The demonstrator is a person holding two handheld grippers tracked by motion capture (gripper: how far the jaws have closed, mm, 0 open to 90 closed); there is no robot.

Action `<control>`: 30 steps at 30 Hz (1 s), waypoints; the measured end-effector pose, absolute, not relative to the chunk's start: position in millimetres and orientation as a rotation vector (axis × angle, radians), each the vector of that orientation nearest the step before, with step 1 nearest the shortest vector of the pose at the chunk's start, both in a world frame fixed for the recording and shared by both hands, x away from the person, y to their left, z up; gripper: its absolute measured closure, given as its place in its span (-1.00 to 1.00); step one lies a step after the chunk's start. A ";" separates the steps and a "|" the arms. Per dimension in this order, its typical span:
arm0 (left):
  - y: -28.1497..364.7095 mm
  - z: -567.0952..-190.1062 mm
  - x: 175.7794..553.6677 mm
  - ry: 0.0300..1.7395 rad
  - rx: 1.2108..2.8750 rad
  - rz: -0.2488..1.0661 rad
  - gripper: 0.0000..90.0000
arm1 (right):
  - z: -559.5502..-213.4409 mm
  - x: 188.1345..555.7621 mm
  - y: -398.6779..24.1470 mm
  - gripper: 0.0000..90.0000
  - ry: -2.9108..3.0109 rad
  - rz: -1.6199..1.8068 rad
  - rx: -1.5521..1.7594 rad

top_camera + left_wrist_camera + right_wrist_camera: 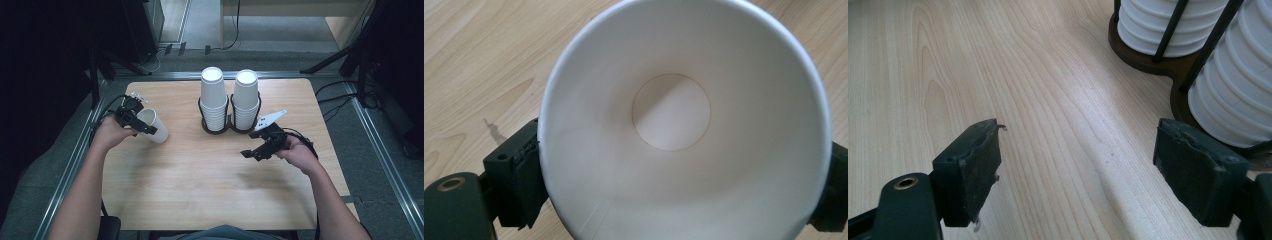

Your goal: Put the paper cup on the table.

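My left gripper (141, 125) is shut on a white paper cup (154, 125) at the table's left side. The cup is tilted, with its mouth toward the gripper. In the left gripper view the cup (684, 120) sits between both jaws and I look straight into its empty inside. Two stacks of upside-down white cups (214, 97) (245, 96) stand in a dark wire holder (230, 122) at the table's middle back. My right gripper (252, 153) hovers open just right of and in front of the holder, nothing between its pads (975, 165). The stacks (1233, 85) show at that view's upper right.
The wooden table (200, 185) has free surface across its front half. Metal rails (75, 160) run along both sides of the table. Tripod legs and cables (345, 55) stand on the floor beyond the far right corner.
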State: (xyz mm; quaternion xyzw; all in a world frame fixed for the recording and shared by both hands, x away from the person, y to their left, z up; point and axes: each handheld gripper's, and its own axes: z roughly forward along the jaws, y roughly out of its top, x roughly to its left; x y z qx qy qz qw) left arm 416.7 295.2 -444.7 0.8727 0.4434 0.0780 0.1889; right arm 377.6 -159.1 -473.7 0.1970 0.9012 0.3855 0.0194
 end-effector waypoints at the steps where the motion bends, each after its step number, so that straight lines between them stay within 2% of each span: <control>1: 295.3 -445.1 417.9 1.254 2.457 0.233 -0.83 | -473.6 377.6 -159.2 -0.57 2.796 1.197 0.612; 13: 289.5 -448.5 425.3 1.245 2.497 0.237 -0.86 | -474.7 376.3 -159.4 -0.57 2.803 1.195 0.609; 18: 286.7 -448.8 425.5 1.241 2.503 0.245 -0.99 | -474.7 376.8 -160.0 -0.57 2.799 1.196 0.607; 30: 283.8 -447.2 424.8 1.214 2.497 0.229 -1.00 | -474.6 377.0 -160.3 -0.57 2.798 1.195 0.607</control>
